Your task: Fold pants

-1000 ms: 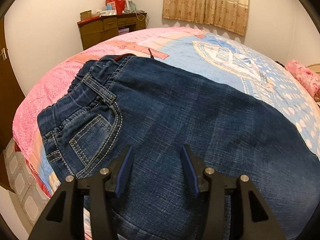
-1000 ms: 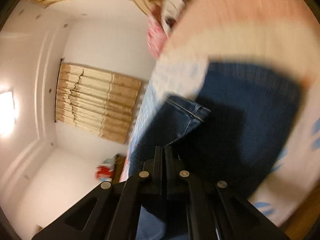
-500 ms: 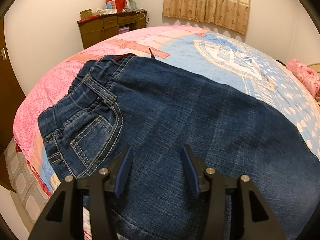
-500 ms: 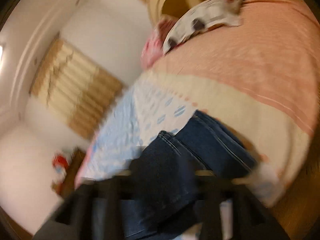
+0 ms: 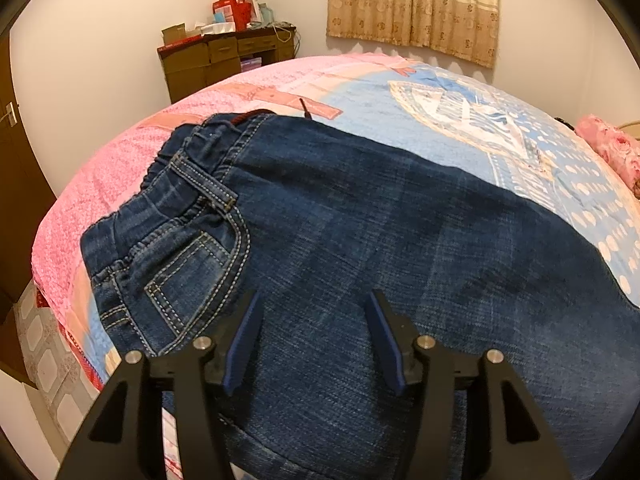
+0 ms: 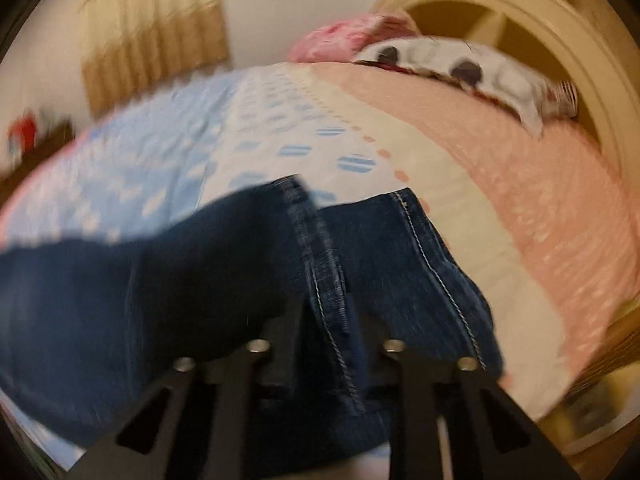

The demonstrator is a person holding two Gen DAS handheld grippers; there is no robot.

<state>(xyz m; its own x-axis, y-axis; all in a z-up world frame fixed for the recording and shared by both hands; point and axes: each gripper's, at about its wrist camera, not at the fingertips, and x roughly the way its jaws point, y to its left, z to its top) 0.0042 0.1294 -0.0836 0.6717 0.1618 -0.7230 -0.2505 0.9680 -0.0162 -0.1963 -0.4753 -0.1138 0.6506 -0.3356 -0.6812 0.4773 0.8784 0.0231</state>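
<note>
Pants spread flat on bed, waistband toward my left.

My left gripper hangs spread apart over the denim. My right gripper straddles a hem; blur hides its state.

No text, label, brand, number or sign is showing clearly enough to read in either view. The boxes and bags on the far table are too small for any print to be made out, the jeans are showing only stitching, and the right wrist view is blurring too much for anything to be read.
</note>
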